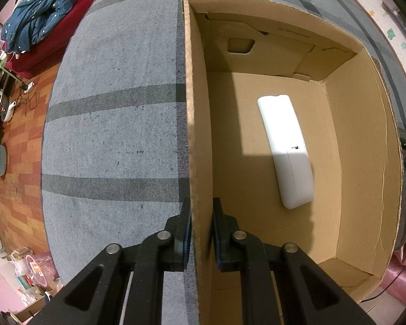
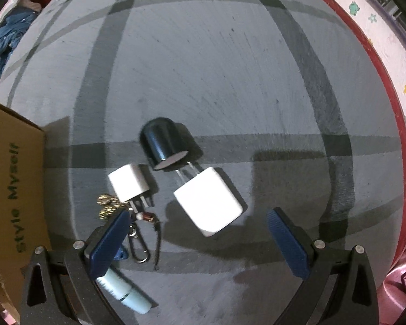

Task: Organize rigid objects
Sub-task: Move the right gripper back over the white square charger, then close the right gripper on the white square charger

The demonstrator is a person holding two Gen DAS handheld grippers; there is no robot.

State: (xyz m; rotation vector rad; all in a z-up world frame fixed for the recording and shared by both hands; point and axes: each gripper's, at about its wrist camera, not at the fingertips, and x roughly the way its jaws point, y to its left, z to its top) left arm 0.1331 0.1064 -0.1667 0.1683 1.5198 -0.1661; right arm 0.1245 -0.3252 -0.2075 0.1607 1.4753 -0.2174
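My left gripper [image 1: 201, 211] is shut on the near left wall of an open cardboard box [image 1: 196, 108] on a grey checked bedsheet. A white remote control [image 1: 287, 149] lies face down on the box floor. My right gripper [image 2: 200, 224] is open and empty, just above a large white charger plug [image 2: 209, 203]. Beyond it lie a black cylindrical cap [image 2: 161, 142] and a small white charger plug [image 2: 130, 185]. A keychain with gold charms and a carabiner [image 2: 138, 246] and a pale blue tube [image 2: 127, 292] lie by my left finger.
The box's outer side [image 2: 10, 189] with green lettering stands at the left of the right wrist view. A blue quilted jacket [image 1: 40, 10] lies on a red mattress far left. Wooden floor with clutter shows beyond the bed edge. A pink wall borders the right.
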